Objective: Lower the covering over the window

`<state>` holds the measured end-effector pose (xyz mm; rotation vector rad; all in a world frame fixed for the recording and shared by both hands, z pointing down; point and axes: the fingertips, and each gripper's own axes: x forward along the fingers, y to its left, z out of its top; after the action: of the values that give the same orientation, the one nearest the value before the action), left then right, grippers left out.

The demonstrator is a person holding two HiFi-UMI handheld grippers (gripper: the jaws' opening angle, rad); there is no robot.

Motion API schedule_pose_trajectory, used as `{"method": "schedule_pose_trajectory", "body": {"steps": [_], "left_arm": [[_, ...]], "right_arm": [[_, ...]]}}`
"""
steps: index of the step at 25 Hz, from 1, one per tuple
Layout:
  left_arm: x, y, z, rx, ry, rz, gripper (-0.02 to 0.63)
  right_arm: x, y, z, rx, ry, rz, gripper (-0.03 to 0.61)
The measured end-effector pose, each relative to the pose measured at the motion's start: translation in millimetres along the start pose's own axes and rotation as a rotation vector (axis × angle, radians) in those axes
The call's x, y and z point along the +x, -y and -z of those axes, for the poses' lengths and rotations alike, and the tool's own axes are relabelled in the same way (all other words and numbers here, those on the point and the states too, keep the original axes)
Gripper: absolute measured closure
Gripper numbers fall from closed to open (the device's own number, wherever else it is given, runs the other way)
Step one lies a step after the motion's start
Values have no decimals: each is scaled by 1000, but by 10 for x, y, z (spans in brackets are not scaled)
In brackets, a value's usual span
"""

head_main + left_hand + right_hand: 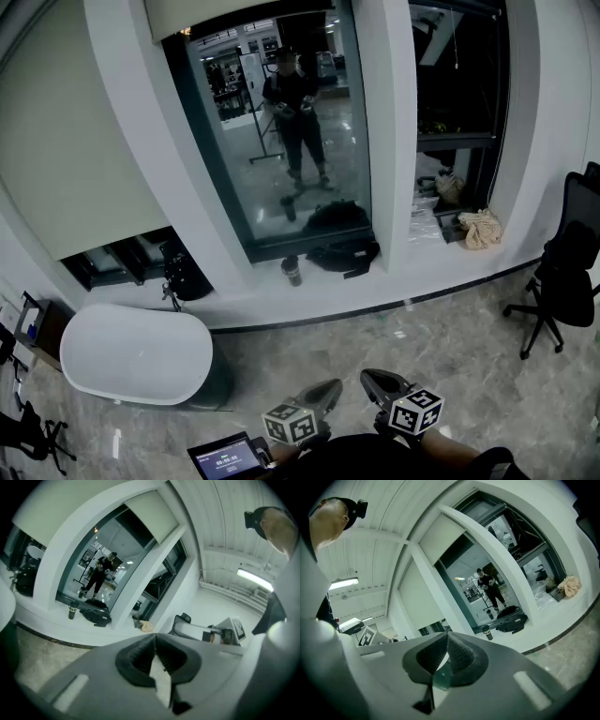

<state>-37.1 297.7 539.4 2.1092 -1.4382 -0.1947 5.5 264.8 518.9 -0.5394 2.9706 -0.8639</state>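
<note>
The middle window [281, 141] is dark glass that mirrors a person, and its pale roller blind [239, 14] is rolled up near the top. In the left gripper view the same blind [152, 515] hangs high over the glass; it also shows in the right gripper view [440, 538]. The window to the left has its blind [66, 141] drawn most of the way down. Both grippers are held low and far back from the window. My left gripper [323, 394] is shut with nothing in it [155, 634]. My right gripper [380, 382] is also shut and empty [447, 632].
A white oval tub [136, 356] stands at the left by the wall. On the sill [394, 286] are a cup [292, 270], a black bag [342, 253] and a crumpled cloth [480, 228]. An office chair [562, 281] stands at the right. A small screen [228, 459] sits by my left hand.
</note>
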Motion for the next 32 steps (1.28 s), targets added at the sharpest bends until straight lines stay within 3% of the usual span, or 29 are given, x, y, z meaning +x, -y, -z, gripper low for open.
{"method": "schedule_pose_trajectory", "body": {"steps": [20,32], "left_arm": [[34,21,16,-17,-2,0,614],[525,279,117,-24,-40,4,614]], "right_arm": [[-59,66,-13,16,7,17,571],[-428,572,-221,97,42,42,571]]}}
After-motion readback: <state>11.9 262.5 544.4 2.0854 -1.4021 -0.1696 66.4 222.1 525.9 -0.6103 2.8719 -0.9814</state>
